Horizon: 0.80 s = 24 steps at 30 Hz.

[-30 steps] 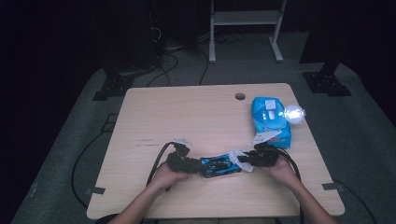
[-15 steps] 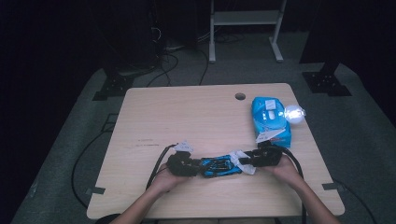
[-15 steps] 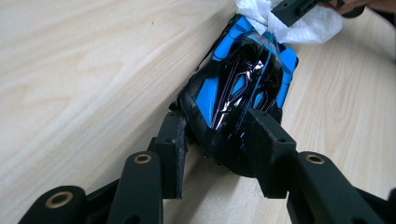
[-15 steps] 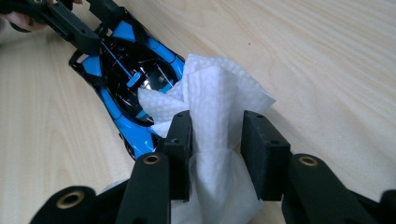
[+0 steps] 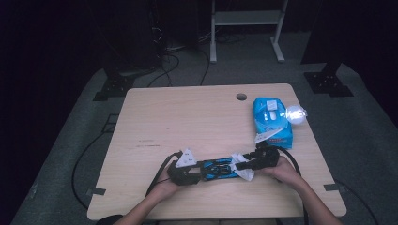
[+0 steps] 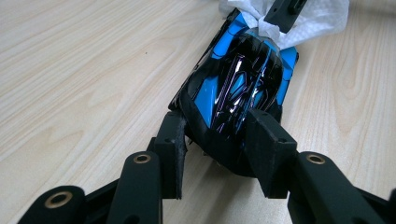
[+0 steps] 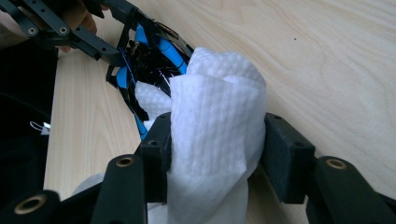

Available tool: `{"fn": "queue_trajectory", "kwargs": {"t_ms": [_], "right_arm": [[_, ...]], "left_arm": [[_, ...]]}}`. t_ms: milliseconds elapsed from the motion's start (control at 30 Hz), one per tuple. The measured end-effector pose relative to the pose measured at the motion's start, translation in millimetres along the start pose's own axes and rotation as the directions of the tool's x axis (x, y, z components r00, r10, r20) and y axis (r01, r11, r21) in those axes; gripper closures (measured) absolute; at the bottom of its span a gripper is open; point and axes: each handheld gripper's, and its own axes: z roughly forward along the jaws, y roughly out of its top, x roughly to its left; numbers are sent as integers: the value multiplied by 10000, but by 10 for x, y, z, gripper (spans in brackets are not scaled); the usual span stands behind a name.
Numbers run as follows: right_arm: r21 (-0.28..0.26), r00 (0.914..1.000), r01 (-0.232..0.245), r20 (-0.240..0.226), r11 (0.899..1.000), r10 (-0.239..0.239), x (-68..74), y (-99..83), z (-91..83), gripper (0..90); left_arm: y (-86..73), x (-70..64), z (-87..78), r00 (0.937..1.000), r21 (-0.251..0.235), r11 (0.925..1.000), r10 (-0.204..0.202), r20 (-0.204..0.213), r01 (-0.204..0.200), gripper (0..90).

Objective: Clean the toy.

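I am looking at the toy car (image 6: 238,88), a blue and black one with a shiny body. It is lying on the tabletop (image 5: 187,122) near the front edge, between my two grippers. My left gripper (image 6: 217,144) is grasping the car at one end; its jaws are pressing on both sides of the body. In the high view this left gripper (image 5: 199,172) is sitting left of the car (image 5: 220,168), with my left hand (image 5: 164,187) behind it.

My right gripper (image 7: 215,140) is clenched on a white wipe (image 7: 212,135), which is bunched between the jaws and is bulging out above them. The wipe is touching the other end of the car (image 7: 149,56). In the left gripper view the wipe (image 6: 299,18) is covering the far end of the car. In the high view the right gripper (image 5: 244,164) is coming in from the right, and my right hand (image 5: 284,168) is holding it.

Further back on the right side of the tabletop, a blue wipe pack (image 5: 272,119) is lying flat, well apart from the car. A bright light (image 5: 295,113) is shining just beside it. A round hole (image 5: 241,97) is showing near the far edge.
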Motion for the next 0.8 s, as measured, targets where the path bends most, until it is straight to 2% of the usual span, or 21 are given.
{"fn": "queue_trajectory", "kwargs": {"t_ms": [33, 133, 233, 267, 333, 367, 467, 533, 600, 633, 667, 700, 733, 767, 800], "right_arm": [[-41, 9997, -145, -202, 9999, 145, -14, -11, -2, 497], [-82, 9999, 72, -121, 9999, -73, 5, -17, -12, 502], [-236, 9991, 426, 19, 9988, -425, 42, -34, -22, 512], [-260, 9983, 582, 100, 9980, -579, 63, -36, -28, 516], [-290, 9961, 864, 219, 9958, -858, 95, -37, -39, 528], [-291, 9949, 978, 277, 9948, -970, 117, -37, -45, 532], [-309, 9878, 1492, 497, 9883, -1476, 177, -39, -61, 552], [-376, 9844, 1691, 561, 9849, -1668, 213, -44, -78, 580], [-497, 9827, 1810, 476, 9822, -1787, 237, -58, -100, 607], [-497, 9827, 1810, 476, 9822, -1787, 237, -58, -100, 607], [-490, 9810, 1891, 531, 9807, -1865, 259, -64, -107, 614], [-481, 9780, 2034, 573, 9779, -2006, 269, -64, -108, 613], [-481, 9780, 2034, 573, 9779, -2006, 269, -64, -108, 613], [-441, 9733, 2210, 740, 9743, -2174, 286, -64, -118, 612], [-350, 9652, 2471, 972, 9684, -2428, 323, -59, -127, 613]], "left_arm": [[-4, -6, -1, 10000, -39, 10000, 52, -26, -52, 587], [-3, -25, -7, 9998, -38, 9998, 173, -96, -174, 578], [11, -5, -7, 9999, 205, 9998, -38, 128, 35, 454], [4, 65, 3, 9955, 198, 9965, -820, 476, 812, 399], [8, 153, 25, 9829, 211, 9872, -1597, 914, 1584, 339], [18, 192, 42, 9765, 232, 9829, -1840, 1127, 1825, 306], [47, 288, 127, 9546, 251, 9753, -2200, 2010, 2195, 278], [67, 319, 216, 9383, 664, 9767, -2147, 2710, 2043, 267], [84, 296, 285, 9319, 964, 9801, -1950, 3058, 1735, 277], [84, 296, 285, 9319, 964, 9801, -1950, 3058, 1735, 342], [97, 222, 306, 9372, 869, 9897, -1362, 3211, 1140, 439], [104, 201, 306, 9407, 846, 9909, -1259, 3151, 1043, 440], [104, 201, 306, 9407, 846, 9909, -1259, 3151, 1043, 464], [110, 199, 299, 9397, 875, 9911, -1230, 3192, 1000, 464], [114, 195, 297, 9427, 833, 9929, -1072, 3158, 850, 476]]}}
